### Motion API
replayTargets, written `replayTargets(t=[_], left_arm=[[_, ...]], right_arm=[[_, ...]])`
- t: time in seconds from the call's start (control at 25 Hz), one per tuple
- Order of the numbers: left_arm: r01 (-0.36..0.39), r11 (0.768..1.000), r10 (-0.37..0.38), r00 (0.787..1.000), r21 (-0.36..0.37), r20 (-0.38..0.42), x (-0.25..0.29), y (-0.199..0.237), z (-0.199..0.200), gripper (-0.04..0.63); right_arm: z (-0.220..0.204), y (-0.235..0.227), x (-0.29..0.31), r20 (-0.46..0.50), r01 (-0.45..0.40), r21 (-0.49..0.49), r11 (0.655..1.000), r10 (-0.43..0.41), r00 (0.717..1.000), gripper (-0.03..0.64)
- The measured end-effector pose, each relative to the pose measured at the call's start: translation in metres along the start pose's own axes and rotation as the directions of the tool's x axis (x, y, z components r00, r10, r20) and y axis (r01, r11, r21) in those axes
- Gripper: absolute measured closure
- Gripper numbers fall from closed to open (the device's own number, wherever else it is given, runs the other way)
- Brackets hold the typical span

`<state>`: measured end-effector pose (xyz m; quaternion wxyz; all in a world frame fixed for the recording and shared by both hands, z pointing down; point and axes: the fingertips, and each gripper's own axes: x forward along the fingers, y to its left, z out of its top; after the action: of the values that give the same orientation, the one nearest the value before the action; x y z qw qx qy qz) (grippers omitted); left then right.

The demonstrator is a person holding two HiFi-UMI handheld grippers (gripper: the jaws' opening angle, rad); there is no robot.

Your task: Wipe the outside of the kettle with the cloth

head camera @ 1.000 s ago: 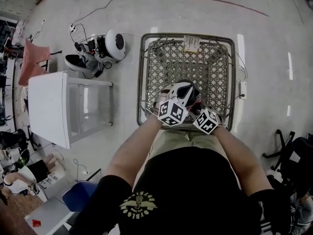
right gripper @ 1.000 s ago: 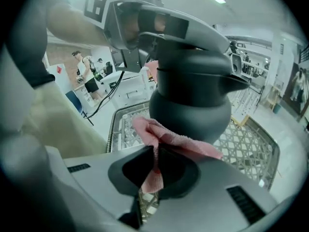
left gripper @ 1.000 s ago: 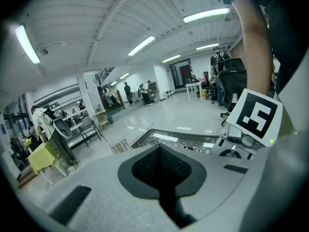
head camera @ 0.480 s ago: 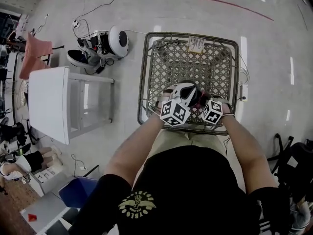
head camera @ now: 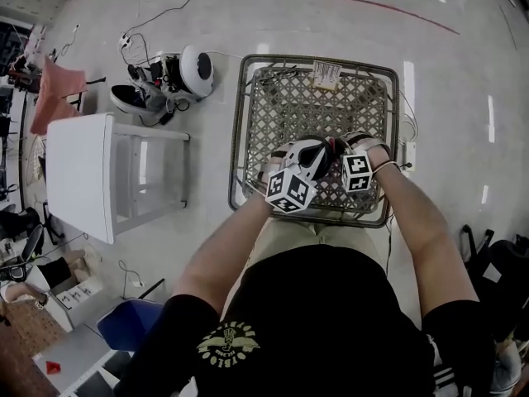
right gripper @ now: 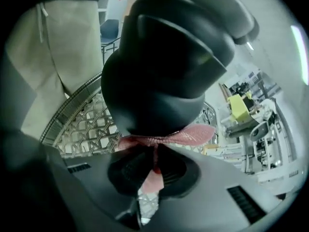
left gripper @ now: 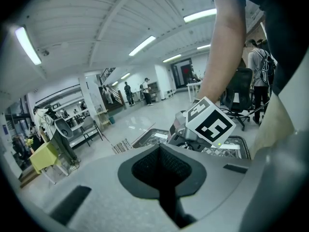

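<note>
- Person in a black shirt (head camera: pixel 314 321) and beige trousers, filling the 6 o'clock half of the head view, both bare forearms reaching toward 12 o'clock.
- Brown wire lattice basket (head camera: pixel 285 106) with a rounded rectangular rim, standing on the pale floor at 12 o'clock of the person.
- White rectangular table (head camera: pixel 78 176) at 9 o'clock of the basket, apart from it.
- Round white device (head camera: pixel 197 71) among cables on the floor, at 10 o'clock of the basket, just beside its rim.
- White kettle with black handle (head camera: pixel 304 154) over the 6 o'clock end of the basket, tilted, between the two marker cubes; cannot tell whether resting on the lattice or carried.
- Same kettle as a dark rounded bulk (right gripper: pixel 159 66) at 12 o'clock in the right gripper view, touching the fabric below it.
- Left gripper (left gripper: pixel 161 166) at 7 o'clock of the kettle in the head view; dark pads drawn together, nothing seen between them in the left gripper view.
- Right gripper (right gripper: pixel 154 161) at 3 o'clock of the kettle in the head view; jaws clamped on the fabric.
- Pink woven cloth (right gripper: pixel 188 135) pinched in the right gripper, spread against the underside of the kettle, one end hanging toward 6 o'clock behind the pads.
</note>
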<state>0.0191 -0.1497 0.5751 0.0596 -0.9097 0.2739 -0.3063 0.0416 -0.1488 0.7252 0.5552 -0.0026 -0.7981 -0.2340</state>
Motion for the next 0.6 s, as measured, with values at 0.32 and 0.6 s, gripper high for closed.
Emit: replayTargets(t=[0.32, 0.6], left_arm=[[-0.001, 1.0, 0.001, 1.0, 0.006, 0.002, 0.0, -0.001, -0.001, 0.588], [-0.007, 1.0, 0.007, 1.0, 0.007, 0.003, 0.002, -0.003, 0.0, 0.588]], right_arm=[[0.003, -0.021, 0.018, 0.017, 0.044, -0.076, 0.996, -0.043, 0.999, 0.586], [-0.011, 0.0, 0.037, 0.023, -0.016, 0.032, 0.999, 0.015, 1.0, 0.586]])
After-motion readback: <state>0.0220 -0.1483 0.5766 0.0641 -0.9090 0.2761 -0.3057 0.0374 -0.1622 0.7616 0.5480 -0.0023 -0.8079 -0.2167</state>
